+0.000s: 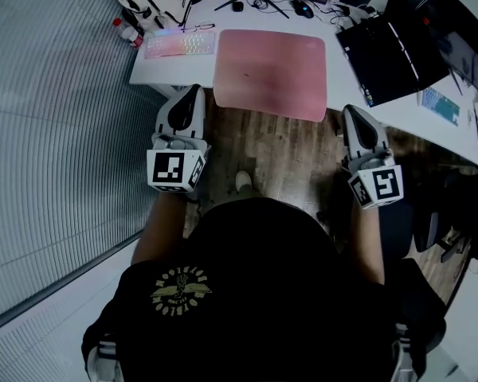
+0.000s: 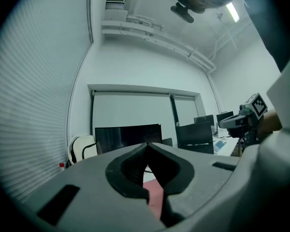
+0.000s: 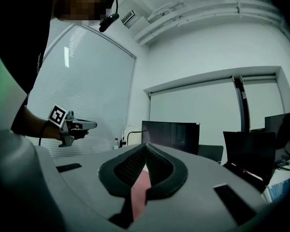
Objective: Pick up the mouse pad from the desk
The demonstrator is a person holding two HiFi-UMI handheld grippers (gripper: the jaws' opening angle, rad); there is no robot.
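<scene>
Lying flat on the white desk (image 1: 166,73), the pink mouse pad (image 1: 271,72) is overhanging its near edge. The left gripper (image 1: 193,94) and right gripper (image 1: 351,113) are flanking the pad's near corners, jaws fully closed, gripping nothing.

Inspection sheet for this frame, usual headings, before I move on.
Surface: white desk, crowded toward the back.
Job's things: pink rectangular mouse pad lies flat, near edge overhanging the desk front, untouched.
Clutter: pale backlit keyboard to its left, black laptop to its right, black mouse behind.
Grippers: left gripper and right gripper shut, empty, short of the pad's near corners.
Cables: dark cable tangle at the desk's back.
Surroundings: wooden floor, ribbed blind at left.
</scene>
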